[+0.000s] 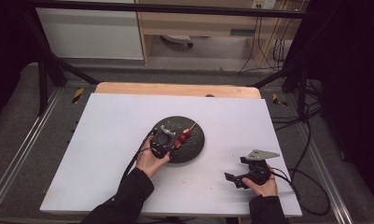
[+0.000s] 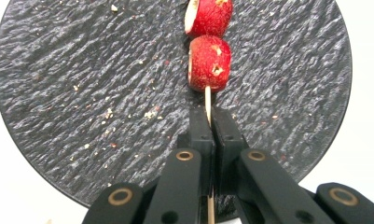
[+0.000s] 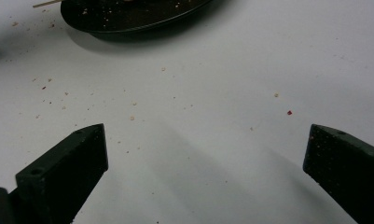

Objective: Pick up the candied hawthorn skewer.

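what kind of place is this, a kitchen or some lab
Most likely a lab or recording workspace, not a kitchen: a white table inside a black metal frame, loose cables on a carpeted floor, and hand-held claws, the left claw pinching a skewer over a dark plate.

You have a thin wooden skewer (image 2: 207, 100) threaded through round red fruit pieces (image 2: 210, 63) with pale cut patches. It lies across the round, dark, rough-textured slate plate (image 2: 82, 93), the fruit pieces near the plate's middle, its bare near end clamped, its pointed far end past the rim.
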`<control>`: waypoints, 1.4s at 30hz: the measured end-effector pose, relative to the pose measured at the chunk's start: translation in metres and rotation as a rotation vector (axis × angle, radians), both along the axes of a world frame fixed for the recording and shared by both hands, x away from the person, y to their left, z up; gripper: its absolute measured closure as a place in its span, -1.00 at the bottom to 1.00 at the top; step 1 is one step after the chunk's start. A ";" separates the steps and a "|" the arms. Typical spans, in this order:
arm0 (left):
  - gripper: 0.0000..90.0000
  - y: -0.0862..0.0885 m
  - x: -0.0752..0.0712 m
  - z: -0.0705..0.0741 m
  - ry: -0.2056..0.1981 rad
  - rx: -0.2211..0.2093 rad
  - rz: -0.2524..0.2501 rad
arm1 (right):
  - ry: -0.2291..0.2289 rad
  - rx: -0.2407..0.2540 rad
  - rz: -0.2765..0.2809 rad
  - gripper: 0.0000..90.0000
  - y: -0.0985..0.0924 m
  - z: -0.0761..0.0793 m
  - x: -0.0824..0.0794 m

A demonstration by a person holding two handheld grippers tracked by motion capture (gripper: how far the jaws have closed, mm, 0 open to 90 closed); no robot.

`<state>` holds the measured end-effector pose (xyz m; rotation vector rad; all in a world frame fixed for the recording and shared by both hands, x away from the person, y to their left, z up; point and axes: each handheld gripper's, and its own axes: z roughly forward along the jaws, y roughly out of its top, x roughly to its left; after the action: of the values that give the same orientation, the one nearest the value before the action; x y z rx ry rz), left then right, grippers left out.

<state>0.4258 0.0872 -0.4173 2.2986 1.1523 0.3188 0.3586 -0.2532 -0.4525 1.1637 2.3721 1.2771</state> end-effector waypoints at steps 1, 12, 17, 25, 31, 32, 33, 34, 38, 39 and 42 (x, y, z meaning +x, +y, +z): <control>0.95 0.001 -0.001 0.001 -0.004 -0.009 0.000 | 0.002 -0.001 -0.001 -0.98 0.000 0.000 0.000; 0.95 0.015 -0.012 0.011 -0.054 -0.084 -0.012 | 0.001 -0.006 -0.002 -0.98 0.000 0.000 0.000; 0.95 0.028 -0.020 0.015 -0.080 -0.124 -0.026 | 0.008 0.000 -0.010 -0.98 0.000 0.000 -0.001; 0.95 0.049 -0.035 0.019 -0.126 -0.186 -0.045 | 0.004 0.003 -0.017 -0.98 0.000 0.000 0.000; 0.95 0.062 -0.046 0.019 -0.153 -0.221 -0.056 | 0.002 0.019 -0.022 -0.98 0.000 0.001 -0.001; 0.95 0.063 -0.048 0.018 -0.158 -0.229 -0.055 | 0.004 0.022 -0.024 -0.99 0.001 0.001 -0.001; 0.95 0.065 -0.050 0.018 -0.165 -0.229 -0.061 | 0.004 0.022 -0.024 -0.99 0.001 0.001 -0.001; 0.95 0.067 -0.052 0.018 -0.171 -0.233 -0.060 | 0.003 0.021 -0.024 -0.99 0.002 0.002 -0.001; 0.95 0.075 -0.059 0.016 -0.192 -0.258 -0.064 | -0.004 0.015 -0.014 -0.99 0.007 0.003 0.000; 0.95 0.077 -0.061 0.015 -0.196 -0.262 -0.063 | -0.007 0.014 -0.015 -0.99 0.009 0.004 0.000; 0.95 0.084 -0.065 0.012 -0.208 -0.276 -0.068 | -0.008 0.015 -0.017 -0.99 0.012 0.005 0.000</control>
<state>0.3604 0.1717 -0.4058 2.0066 0.9486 0.3415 0.3587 -0.2410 -0.4475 1.1786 2.3459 1.2935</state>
